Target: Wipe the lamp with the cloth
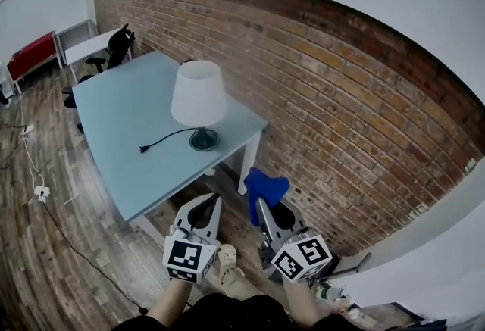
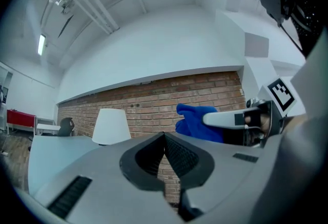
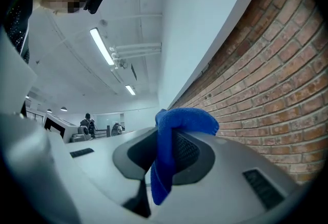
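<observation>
Presently the blue cloth (image 3: 179, 120) is pinched in the right tongs (image 1: 260, 208); the left tongs (image 2: 164, 137) are pressed together, empty. Well ahead, the lamp (image 1: 198, 95) is seen upright on the pale surface (image 1: 129, 140), black cord (image 1: 163, 142) alongside, brick wall (image 1: 341, 95) behind.

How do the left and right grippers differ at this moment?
The right gripper is shut on the blue cloth; the left gripper is shut with nothing between its jaws. The left gripper view takes in the lamp; the right gripper view shows the brick wall but no lamp. Shared: both are held short of the table, and neither touches the lamp.
</observation>
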### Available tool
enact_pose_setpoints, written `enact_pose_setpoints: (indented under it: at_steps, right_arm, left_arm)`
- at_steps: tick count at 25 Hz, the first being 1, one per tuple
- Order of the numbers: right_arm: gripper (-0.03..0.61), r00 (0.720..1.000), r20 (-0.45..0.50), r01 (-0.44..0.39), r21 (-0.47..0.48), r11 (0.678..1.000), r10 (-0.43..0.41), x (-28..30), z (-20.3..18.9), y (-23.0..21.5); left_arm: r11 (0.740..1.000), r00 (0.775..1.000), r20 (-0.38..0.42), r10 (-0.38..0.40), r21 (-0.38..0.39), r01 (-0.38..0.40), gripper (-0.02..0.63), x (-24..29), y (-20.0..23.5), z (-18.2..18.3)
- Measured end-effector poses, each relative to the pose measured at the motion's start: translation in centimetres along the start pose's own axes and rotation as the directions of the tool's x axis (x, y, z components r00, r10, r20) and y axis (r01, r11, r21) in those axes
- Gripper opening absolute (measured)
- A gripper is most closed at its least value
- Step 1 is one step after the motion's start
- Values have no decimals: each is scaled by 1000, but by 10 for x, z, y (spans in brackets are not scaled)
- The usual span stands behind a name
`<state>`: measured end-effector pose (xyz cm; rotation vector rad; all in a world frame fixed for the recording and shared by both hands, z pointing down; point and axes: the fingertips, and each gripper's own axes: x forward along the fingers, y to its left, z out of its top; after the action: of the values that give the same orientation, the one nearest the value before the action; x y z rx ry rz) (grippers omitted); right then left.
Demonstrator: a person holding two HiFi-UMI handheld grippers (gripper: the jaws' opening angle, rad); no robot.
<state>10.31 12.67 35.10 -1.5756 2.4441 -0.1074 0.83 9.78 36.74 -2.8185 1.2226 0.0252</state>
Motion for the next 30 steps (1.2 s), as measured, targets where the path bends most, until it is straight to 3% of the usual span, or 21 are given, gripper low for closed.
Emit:
enact_pose_setpoints:
  at_steps: [21, 25, 30]
  right_arm:
    - [61, 989, -50, -139, 65, 988, 142, 192, -19, -95]
    - [61, 970, -28, -237, 87, 968, 241, 224, -14, -105]
    - [61, 922, 21, -387, -15, 922, 388, 265, 14, -111]
  left_arm:
    - [989, 989, -14, 145, -23, -146, 9, 135, 137, -12]
    - [985, 986, 22, 165, -50, -164, 9, 157, 162, -7]
    - [981, 978, 75, 192, -18, -191, 9, 177, 182, 7]
